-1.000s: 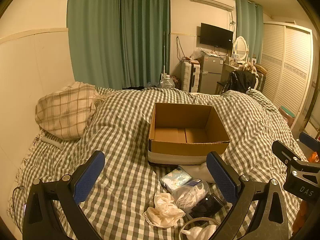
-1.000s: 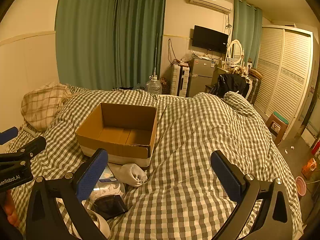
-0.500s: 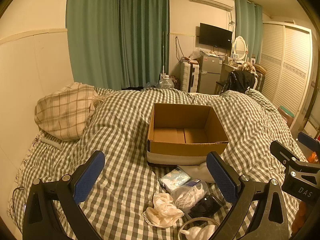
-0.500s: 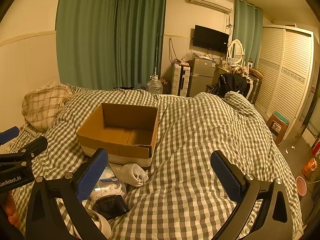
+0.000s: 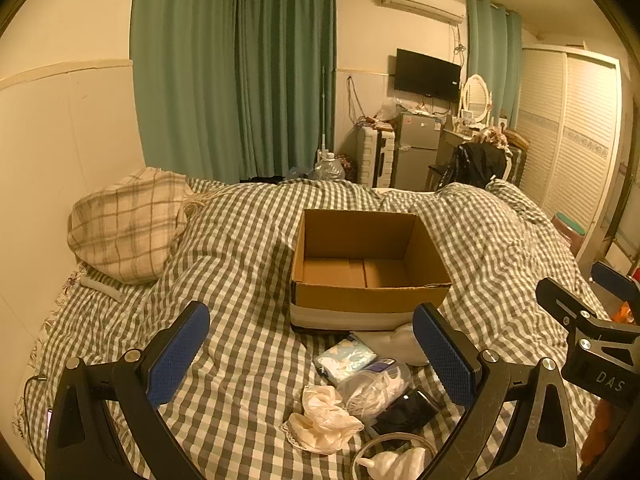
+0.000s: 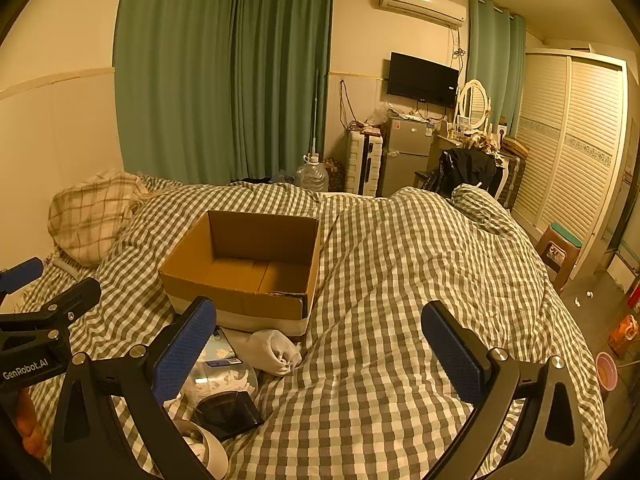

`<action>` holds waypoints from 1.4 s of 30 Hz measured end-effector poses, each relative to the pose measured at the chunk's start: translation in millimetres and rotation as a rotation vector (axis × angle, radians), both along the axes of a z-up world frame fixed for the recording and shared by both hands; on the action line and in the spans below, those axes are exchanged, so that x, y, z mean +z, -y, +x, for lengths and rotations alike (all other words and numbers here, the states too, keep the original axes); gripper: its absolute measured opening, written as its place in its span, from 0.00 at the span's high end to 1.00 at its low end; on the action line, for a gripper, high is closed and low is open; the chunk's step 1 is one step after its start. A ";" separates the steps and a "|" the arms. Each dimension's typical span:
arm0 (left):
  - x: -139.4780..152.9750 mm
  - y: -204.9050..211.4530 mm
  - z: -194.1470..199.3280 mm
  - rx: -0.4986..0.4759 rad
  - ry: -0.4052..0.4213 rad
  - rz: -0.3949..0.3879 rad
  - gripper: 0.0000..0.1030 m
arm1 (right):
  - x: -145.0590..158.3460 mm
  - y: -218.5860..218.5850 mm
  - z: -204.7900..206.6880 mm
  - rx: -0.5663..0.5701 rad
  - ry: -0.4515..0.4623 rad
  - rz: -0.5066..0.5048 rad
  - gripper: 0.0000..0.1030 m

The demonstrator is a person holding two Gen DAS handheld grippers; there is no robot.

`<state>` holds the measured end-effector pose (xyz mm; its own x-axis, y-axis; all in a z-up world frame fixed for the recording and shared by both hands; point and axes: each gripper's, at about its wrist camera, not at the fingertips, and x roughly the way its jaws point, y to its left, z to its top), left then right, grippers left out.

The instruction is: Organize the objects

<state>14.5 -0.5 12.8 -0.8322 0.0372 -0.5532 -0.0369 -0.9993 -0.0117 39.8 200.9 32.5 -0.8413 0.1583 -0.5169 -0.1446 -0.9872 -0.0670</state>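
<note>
An open, empty cardboard box [image 5: 370, 268] [image 6: 244, 268] sits on the checked bed cover. In front of it lies a small heap: a pale blue packet [image 5: 345, 360], a clear plastic bag [image 5: 374, 390], a crumpled cream cloth [image 5: 324, 420], a black pouch [image 5: 404, 412] [image 6: 228, 410], a white sock [image 6: 268, 350] and a white round container [image 5: 394, 460]. My left gripper [image 5: 312, 356] is open and empty, held above the heap. My right gripper [image 6: 320, 348] is open and empty, to the right of the heap. Each gripper shows at the edge of the other's view.
A plaid pillow [image 5: 128, 224] lies at the bed's far left by the wall. The checked duvet [image 6: 420, 264] bulges to the right of the box. Beyond the bed stand green curtains [image 5: 236, 68], a small fridge [image 5: 414, 156], a chair with dark clothes [image 5: 472, 164] and a louvred wardrobe [image 5: 572, 140].
Both views have shifted only slightly; the box sits a touch lower in the right wrist view. Both grippers stay open and empty, and nothing on the bed has moved.
</note>
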 end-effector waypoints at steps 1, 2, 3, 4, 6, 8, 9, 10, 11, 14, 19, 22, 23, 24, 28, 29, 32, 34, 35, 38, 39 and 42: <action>1.0 0.0 1.1 -0.003 -0.002 0.003 0.00 | 1.3 -0.4 1.2 -0.005 -0.005 0.000 0.00; 2.1 0.0 2.7 -0.004 -0.004 0.004 0.00 | 2.9 0.1 2.5 -0.010 -0.010 0.000 0.00; 2.9 0.0 3.8 -0.006 -0.006 0.005 0.00 | 4.3 0.8 4.0 -0.010 -0.013 0.001 0.00; 3.8 0.0 5.6 -0.009 -0.009 0.008 0.00 | 5.6 1.9 5.7 -0.006 -0.016 0.001 0.00; 6.0 0.9 10.4 -0.015 -0.012 0.014 0.00 | 8.7 4.9 9.6 0.004 -0.019 0.005 0.00; 8.7 2.5 16.0 -0.016 -0.011 0.010 0.00 | 11.3 8.3 13.8 0.015 -0.019 0.010 0.00; 9.2 3.2 18.1 -0.017 -0.010 0.006 0.00 | 12.4 10.6 16.3 0.024 -0.018 0.012 0.00; 9.4 4.6 21.2 -0.016 -0.008 0.000 0.00 | 13.0 12.6 18.7 0.022 -0.016 0.014 0.00; 8.7 6.7 25.6 -0.015 -0.002 -0.010 0.00 | 12.8 14.6 21.9 0.034 -0.010 0.017 0.00; -1.7 13.9 34.4 -0.001 0.034 -0.035 0.00 | 5.9 18.7 30.6 0.056 0.019 0.015 0.00; -35.8 28.2 42.2 0.013 0.118 -0.048 0.00 | -31.4 29.7 36.1 0.105 0.131 0.028 0.00; -58.8 30.9 46.5 0.013 0.170 -0.059 0.00 | -62.2 37.8 33.5 0.146 0.235 0.012 0.00; -65.7 30.8 48.4 0.015 0.182 -0.073 0.00 | -71.1 39.7 31.5 0.158 0.264 0.007 0.00; -74.1 30.3 50.2 0.014 0.198 -0.091 0.00 | -79.3 43.0 31.1 0.171 0.288 0.005 0.00; -94.1 31.0 53.0 0.013 0.234 -0.112 0.00 | -111.7 56.2 23.7 0.194 0.388 0.030 0.14; -97.0 32.1 52.6 0.013 0.239 -0.110 0.00 | -116.9 57.4 21.1 0.191 0.408 0.037 0.18; -102.3 33.9 50.5 0.011 0.248 -0.100 0.00 | -125.5 58.2 13.1 0.192 0.451 0.030 0.30; -104.9 36.4 48.6 0.007 0.252 -0.088 0.00 | -130.6 59.8 10.0 0.200 0.477 0.028 0.42; -106.5 37.1 48.0 0.004 0.256 -0.083 0.00 | -132.2 61.1 8.8 0.201 0.484 0.030 0.43; -108.6 39.0 46.4 -0.001 0.265 -0.072 0.00 | -135.9 64.6 4.8 0.219 0.498 0.028 0.54; -109.3 39.8 45.8 -0.003 0.268 -0.069 0.00 | -137.2 65.8 3.9 0.227 0.503 0.025 0.58; -110.2 40.7 44.8 -0.004 0.272 -0.062 0.00 | -140.8 68.1 0.7 0.242 0.529 0.024 0.67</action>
